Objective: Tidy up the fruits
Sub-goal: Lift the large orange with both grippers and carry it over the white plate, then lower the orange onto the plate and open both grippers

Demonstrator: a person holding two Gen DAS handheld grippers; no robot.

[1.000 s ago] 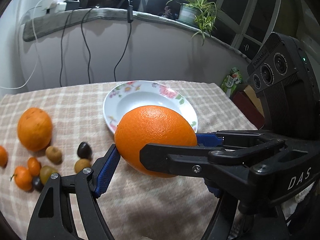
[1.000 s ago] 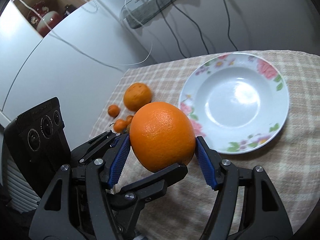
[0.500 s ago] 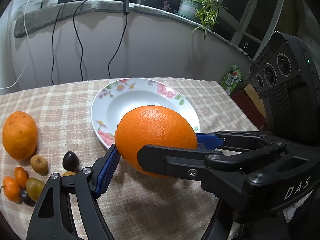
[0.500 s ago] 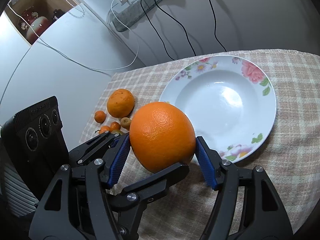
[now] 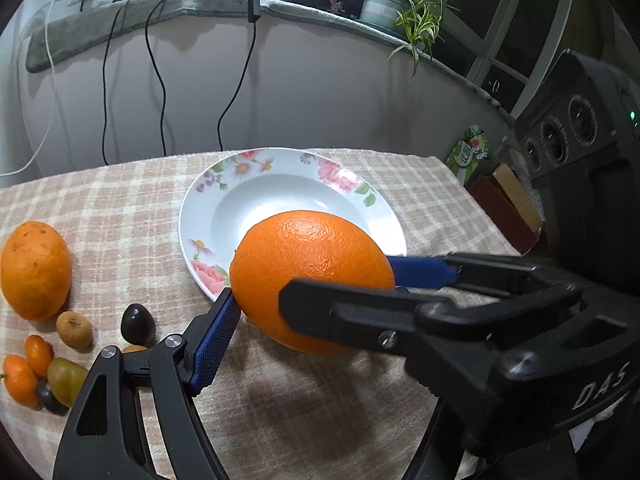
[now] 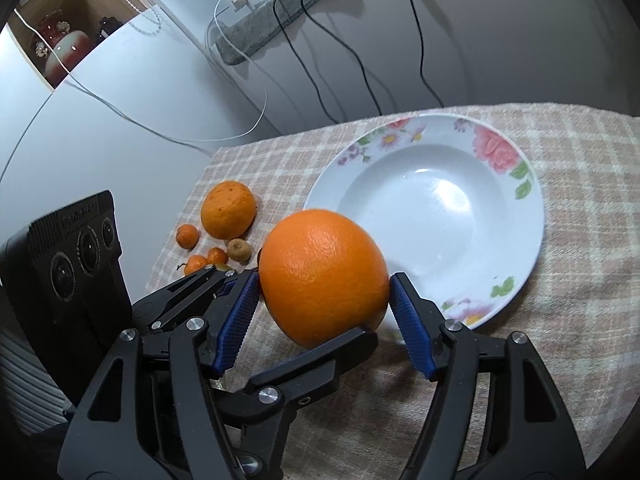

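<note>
Behind the orange (image 5: 308,276), the plate's (image 5: 280,184) near rim, hidden.

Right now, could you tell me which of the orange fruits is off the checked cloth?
The large smooth orange, held up at the flowered plate's near edge. The rough mandarin and small kumquats lie on the cloth.
</note>
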